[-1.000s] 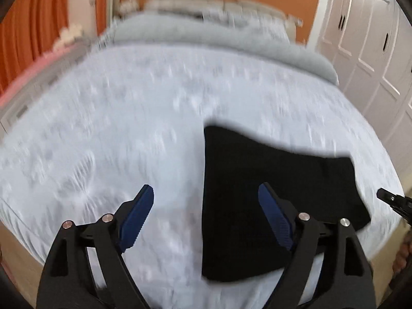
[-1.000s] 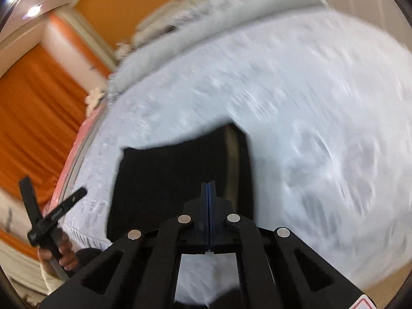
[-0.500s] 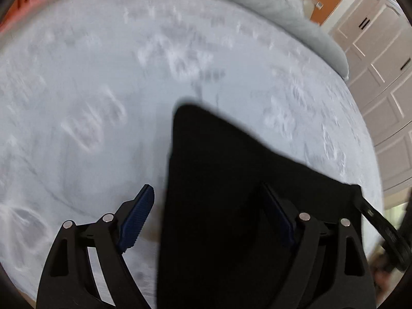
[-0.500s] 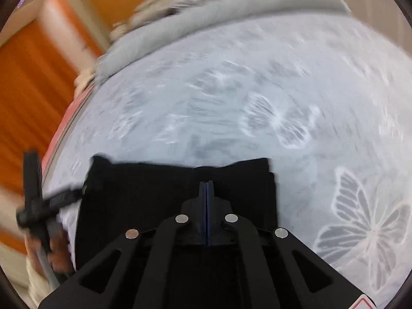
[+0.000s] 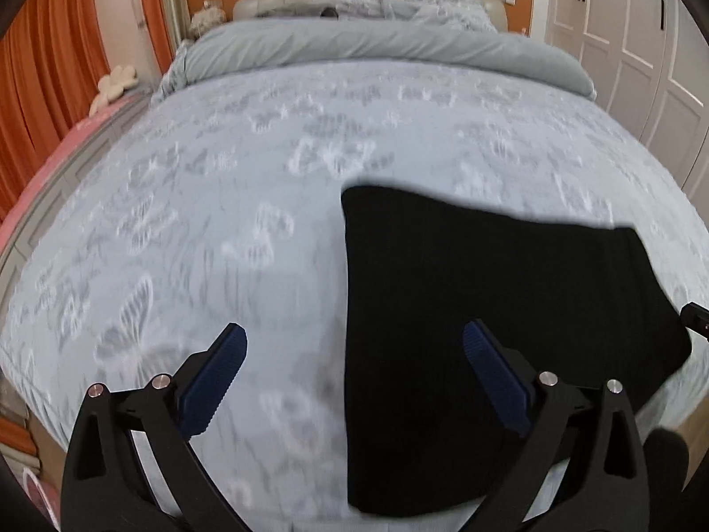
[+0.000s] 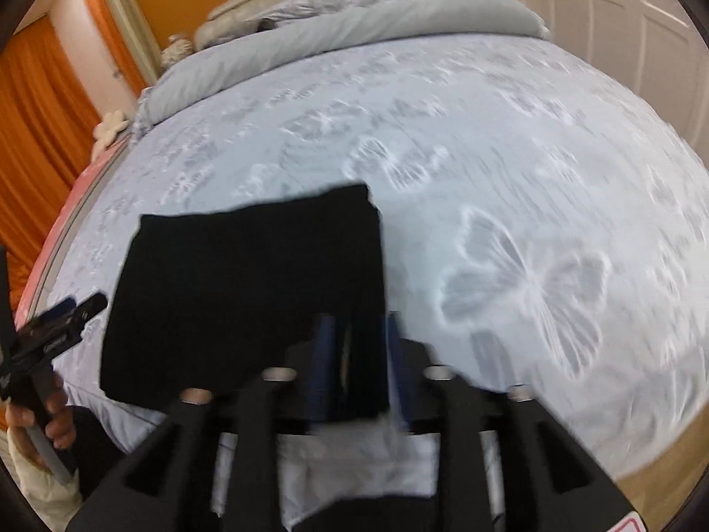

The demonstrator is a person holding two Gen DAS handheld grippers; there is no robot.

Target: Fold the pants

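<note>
The black pants [image 5: 487,292] lie folded into a flat rectangle near the foot edge of the bed; they also show in the right wrist view [image 6: 248,292]. My left gripper [image 5: 354,377] is open and empty above the fold's left edge. My right gripper [image 6: 359,354] is blurred and its blue pads stand a little apart, straddling the fold's near right edge. The left gripper [image 6: 53,332] shows at the far left of the right wrist view. The right gripper's tip [image 5: 695,317] shows at the right edge of the left wrist view.
The bed [image 5: 221,204] has a pale blue butterfly-print cover. A grey rolled duvet [image 5: 376,44] and pillows lie at the head. Orange curtains [image 5: 40,88] hang on the left. White wardrobe doors [image 5: 642,53] stand on the right.
My right gripper's pads were pressed together and now stand apart. Both grippers pulled back and up from the pants. The fold lies flat on the bed.
</note>
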